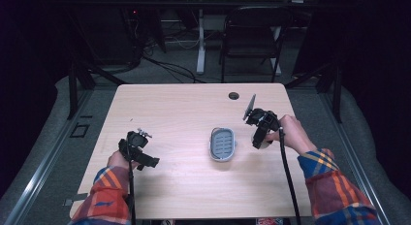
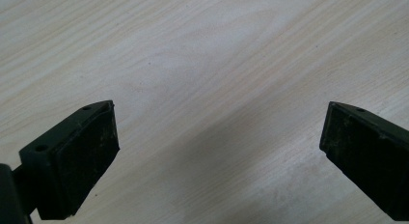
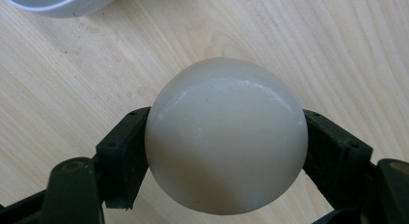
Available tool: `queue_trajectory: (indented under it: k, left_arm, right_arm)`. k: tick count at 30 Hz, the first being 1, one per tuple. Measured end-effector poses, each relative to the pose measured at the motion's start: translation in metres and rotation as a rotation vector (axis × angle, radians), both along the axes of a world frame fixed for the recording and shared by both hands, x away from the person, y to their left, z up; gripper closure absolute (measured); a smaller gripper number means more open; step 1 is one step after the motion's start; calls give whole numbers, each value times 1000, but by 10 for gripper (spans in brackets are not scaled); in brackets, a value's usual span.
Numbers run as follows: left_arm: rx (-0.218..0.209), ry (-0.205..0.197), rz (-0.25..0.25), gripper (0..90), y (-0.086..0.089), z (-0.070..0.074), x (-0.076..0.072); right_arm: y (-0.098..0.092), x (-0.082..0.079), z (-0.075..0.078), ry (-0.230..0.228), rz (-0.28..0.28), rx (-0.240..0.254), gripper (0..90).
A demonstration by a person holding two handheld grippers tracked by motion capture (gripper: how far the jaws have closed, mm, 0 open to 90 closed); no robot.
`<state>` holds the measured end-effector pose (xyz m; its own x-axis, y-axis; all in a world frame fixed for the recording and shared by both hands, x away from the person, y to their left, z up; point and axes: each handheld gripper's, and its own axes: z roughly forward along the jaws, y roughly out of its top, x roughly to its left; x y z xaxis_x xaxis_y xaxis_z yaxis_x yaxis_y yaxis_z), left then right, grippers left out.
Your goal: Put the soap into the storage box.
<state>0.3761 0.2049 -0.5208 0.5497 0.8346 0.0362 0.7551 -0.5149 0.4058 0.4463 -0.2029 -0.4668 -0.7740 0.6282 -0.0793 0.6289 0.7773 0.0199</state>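
A pale, smooth rounded soap-like lump (image 3: pixel 225 137) sits between the two black jaws of my right gripper (image 3: pixel 225 151), which is shut on it just above the wooden table (image 1: pixel 184 113). In the high view that right gripper (image 1: pixel 259 140) hangs just right of a grey oval dish with a slotted blue inner tray (image 1: pixel 223 144); the lump peeks out as a pale spot (image 1: pixel 262 145). The dish's grey rim (image 3: pixel 58 4) shows at the top left of the right gripper view. My left gripper (image 1: pixel 148 162) is at the left of the table, and in its own view the left gripper (image 2: pixel 219 137) stands open over bare wood.
A round cable hole (image 1: pixel 233 95) lies near the table's far edge. Behind the table stand a black folding chair (image 1: pixel 252 36) and a white desk leg (image 1: pixel 200 45). Cables trail from both grippers toward the near edge.
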Motion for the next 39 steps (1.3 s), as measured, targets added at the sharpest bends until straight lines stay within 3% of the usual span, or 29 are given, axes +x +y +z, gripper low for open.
queue_trajectory:
  k: [39]
  left_arm:
    - [2, 3, -1, 2, 0, 0, 0]
  right_arm:
    - [43, 15, 22, -4, 83, -10, 244]
